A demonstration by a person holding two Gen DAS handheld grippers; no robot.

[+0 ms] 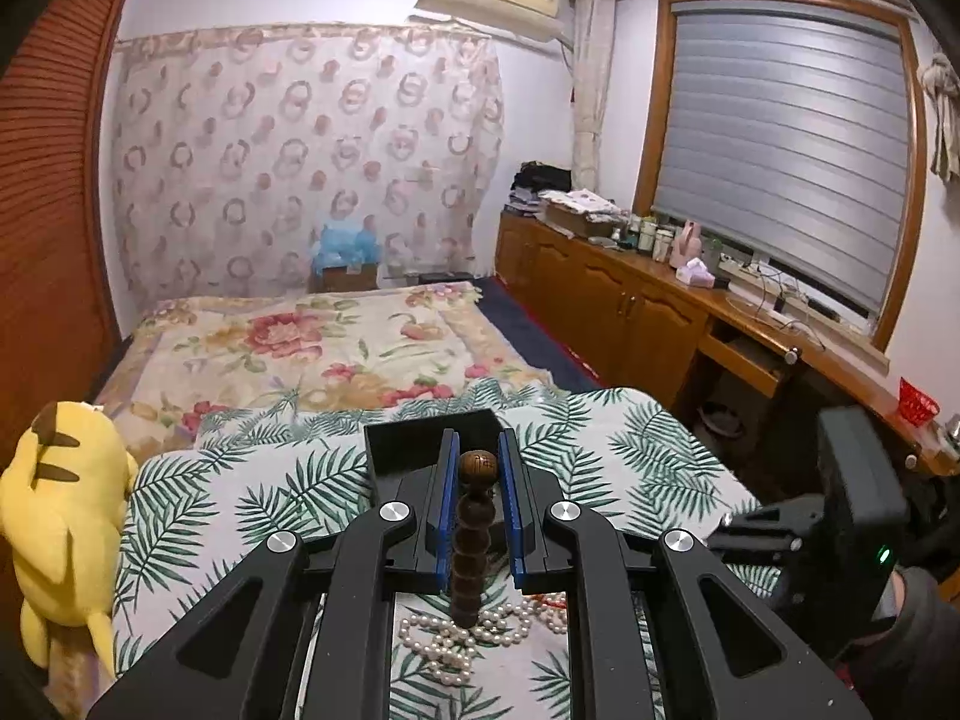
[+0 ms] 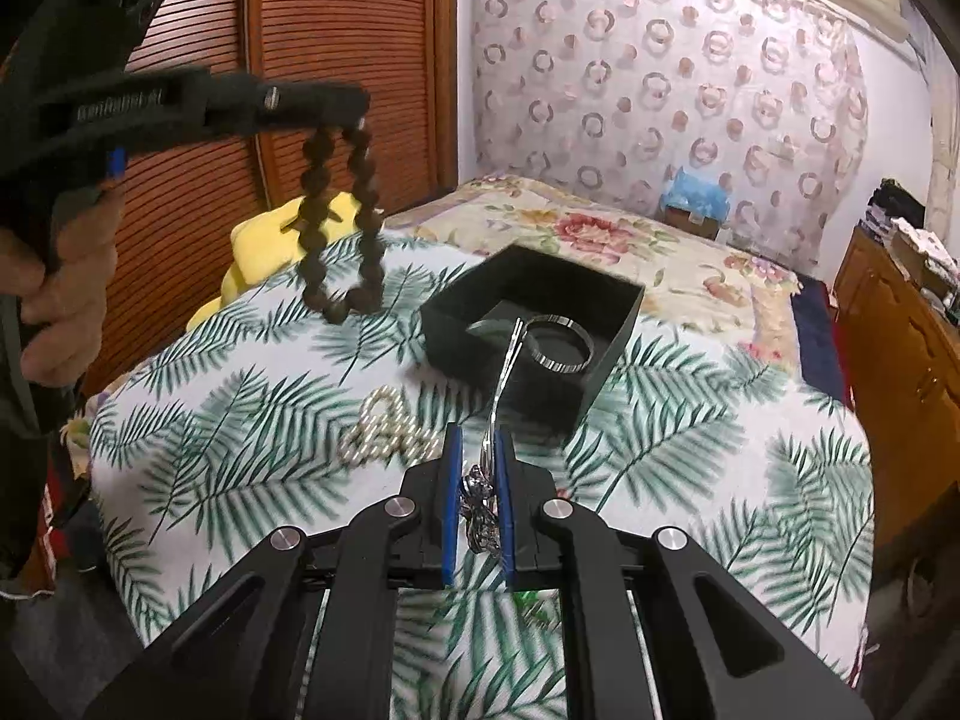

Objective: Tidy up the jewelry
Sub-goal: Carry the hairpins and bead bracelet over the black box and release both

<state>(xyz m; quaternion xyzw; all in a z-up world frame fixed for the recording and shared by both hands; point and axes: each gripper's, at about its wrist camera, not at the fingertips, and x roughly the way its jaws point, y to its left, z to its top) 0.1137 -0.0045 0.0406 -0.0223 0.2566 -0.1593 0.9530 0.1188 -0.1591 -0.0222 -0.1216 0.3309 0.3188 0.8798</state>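
Note:
My left gripper [image 1: 477, 450] is shut on a brown wooden bead bracelet [image 1: 471, 534] that hangs below it, above the bed; the right wrist view shows the gripper [image 2: 354, 114] with the bracelet [image 2: 342, 228] dangling left of the box. My right gripper [image 2: 477, 450] is shut on a silver bangle [image 2: 501, 378] with a charm, held just in front of a black open box [image 2: 600, 348]. A silver ring-shaped bangle [image 2: 558, 348] lies in the box. The box [image 1: 420, 438] shows beyond my left fingers. A white pearl necklace [image 2: 384, 432] lies on the leaf-print cover [image 2: 690, 450], also in the left wrist view [image 1: 462, 636].
A yellow plush toy [image 1: 60, 516] sits at the bed's left edge. A floral blanket [image 1: 312, 348] covers the far bed. A wooden cabinet [image 1: 630, 294] with clutter runs along the right under the window. A slatted wooden wardrobe [image 2: 336, 48] stands on the left.

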